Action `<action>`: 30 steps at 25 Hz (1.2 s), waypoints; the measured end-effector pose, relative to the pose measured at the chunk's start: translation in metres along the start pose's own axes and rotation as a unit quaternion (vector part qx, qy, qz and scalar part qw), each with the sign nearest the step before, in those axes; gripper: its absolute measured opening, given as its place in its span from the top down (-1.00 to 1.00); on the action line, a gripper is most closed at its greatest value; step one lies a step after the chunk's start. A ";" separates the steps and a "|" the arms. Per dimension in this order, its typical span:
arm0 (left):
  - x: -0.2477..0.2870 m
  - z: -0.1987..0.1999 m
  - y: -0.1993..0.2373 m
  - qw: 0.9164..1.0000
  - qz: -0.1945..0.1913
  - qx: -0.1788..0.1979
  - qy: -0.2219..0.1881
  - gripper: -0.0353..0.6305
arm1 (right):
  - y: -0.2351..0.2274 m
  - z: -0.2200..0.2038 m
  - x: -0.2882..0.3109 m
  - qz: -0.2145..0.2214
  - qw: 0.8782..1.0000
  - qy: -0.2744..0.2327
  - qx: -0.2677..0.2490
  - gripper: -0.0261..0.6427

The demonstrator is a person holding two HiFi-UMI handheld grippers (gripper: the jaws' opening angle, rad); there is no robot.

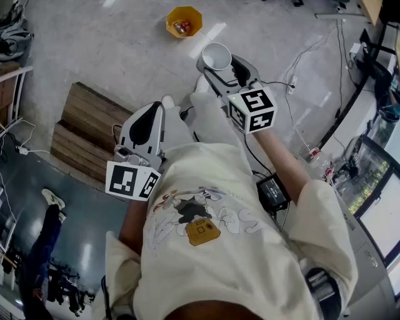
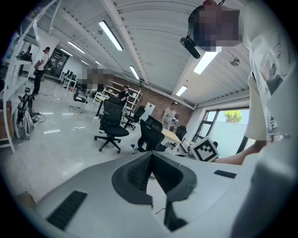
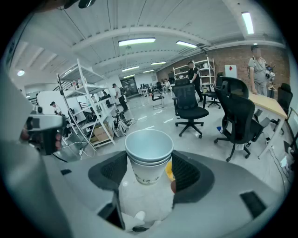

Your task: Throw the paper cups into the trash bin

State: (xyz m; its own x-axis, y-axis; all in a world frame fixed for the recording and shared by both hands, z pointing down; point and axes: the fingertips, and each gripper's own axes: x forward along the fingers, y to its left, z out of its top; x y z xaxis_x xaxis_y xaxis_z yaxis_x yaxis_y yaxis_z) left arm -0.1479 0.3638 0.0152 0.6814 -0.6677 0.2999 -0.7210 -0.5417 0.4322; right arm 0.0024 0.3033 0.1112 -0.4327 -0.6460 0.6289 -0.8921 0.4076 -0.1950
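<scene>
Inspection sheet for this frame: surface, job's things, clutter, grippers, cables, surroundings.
Surface: grey floor, no table seen.
Job's things: stacked paper cups upright in the right gripper; yellow trash bin on the floor ahead, something red inside.
Clutter: wooden pallet at left.
Grippers: right gripper shut on the paper cups; left gripper shut, nothing between its jaws.
Cables: black cables across the floor at right.
Surroundings: office chairs, white shelving, people standing.

A wooden pallet (image 1: 87, 128) is lying on the floor (image 1: 112, 44) at left; far off, black office chairs (image 3: 188, 108) and a metal rack (image 3: 93, 111) are standing.
</scene>
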 end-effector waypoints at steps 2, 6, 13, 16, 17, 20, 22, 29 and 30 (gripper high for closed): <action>0.003 -0.001 -0.023 1.000 -0.001 0.007 0.006 0.88 | 0.011 -0.002 -0.039 0.015 1.000 -0.012 0.007 0.01; 0.016 0.000 -0.062 1.000 -0.016 0.008 0.019 0.88 | 0.020 -0.003 -0.099 0.029 0.999 -0.035 0.023 0.01; 0.038 -0.001 -0.115 0.999 -0.029 0.032 0.030 0.88 | 0.009 0.009 -0.151 0.046 0.995 -0.085 0.024 0.01; 0.052 -0.001 -0.123 0.999 -0.020 0.035 0.034 0.88 | -0.003 0.024 -0.157 0.065 0.991 -0.114 0.037 0.01; 0.056 0.000 -0.127 0.998 -0.018 0.039 0.034 0.88 | -0.006 0.029 -0.160 0.074 0.989 -0.122 0.039 0.01; 0.064 0.003 -0.135 0.998 -0.003 0.047 0.028 0.88 | -0.017 0.036 -0.167 0.093 0.985 -0.136 0.039 0.00; 0.068 0.002 -0.140 0.999 0.014 0.044 0.020 0.88 | -0.026 0.037 -0.171 0.104 0.984 -0.139 0.034 0.00; 0.070 -0.008 -0.134 0.998 0.052 0.033 0.009 0.88 | -0.046 0.037 -0.162 0.122 0.983 -0.132 0.022 0.00; 0.070 -0.009 -0.131 0.998 0.057 0.027 0.010 0.88 | -0.047 0.037 -0.158 0.123 0.984 -0.128 0.021 0.00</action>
State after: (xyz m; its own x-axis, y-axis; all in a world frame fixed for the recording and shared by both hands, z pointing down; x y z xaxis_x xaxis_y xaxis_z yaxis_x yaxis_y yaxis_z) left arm -0.0047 0.3924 -0.0125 0.5969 -0.7166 0.3608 -0.7990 -0.4900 0.3486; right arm 0.1079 0.3621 -0.0063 -0.6500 -0.6746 0.3501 -0.7586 0.5486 -0.3514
